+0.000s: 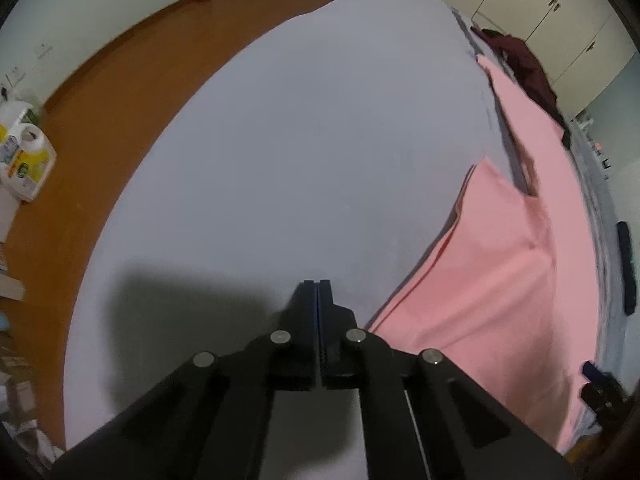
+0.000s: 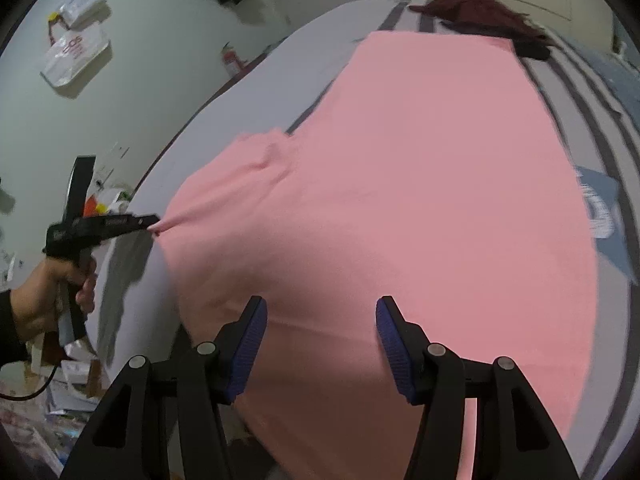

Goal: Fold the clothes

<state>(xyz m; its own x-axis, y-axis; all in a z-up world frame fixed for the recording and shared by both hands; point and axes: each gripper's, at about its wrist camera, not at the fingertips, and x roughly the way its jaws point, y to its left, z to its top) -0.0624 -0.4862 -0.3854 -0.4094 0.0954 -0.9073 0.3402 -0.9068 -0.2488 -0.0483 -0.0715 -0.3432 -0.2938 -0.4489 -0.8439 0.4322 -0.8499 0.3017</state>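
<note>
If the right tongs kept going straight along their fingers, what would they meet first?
Most likely the pink shirt: it fills the view between and ahead of the open right tongs. How far below them it lies is unclear.

A grey-sheeted bed (image 1: 304,128) carries a spread pink shirt (image 2: 420,200) and a maroon garment (image 2: 480,12).

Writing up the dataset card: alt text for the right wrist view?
A pink shirt lies spread on a pale bed; the open right gripper hovers above its near edge. At left, the left gripper, held in a hand, pinches the shirt's edge, pulling it taut.
</note>
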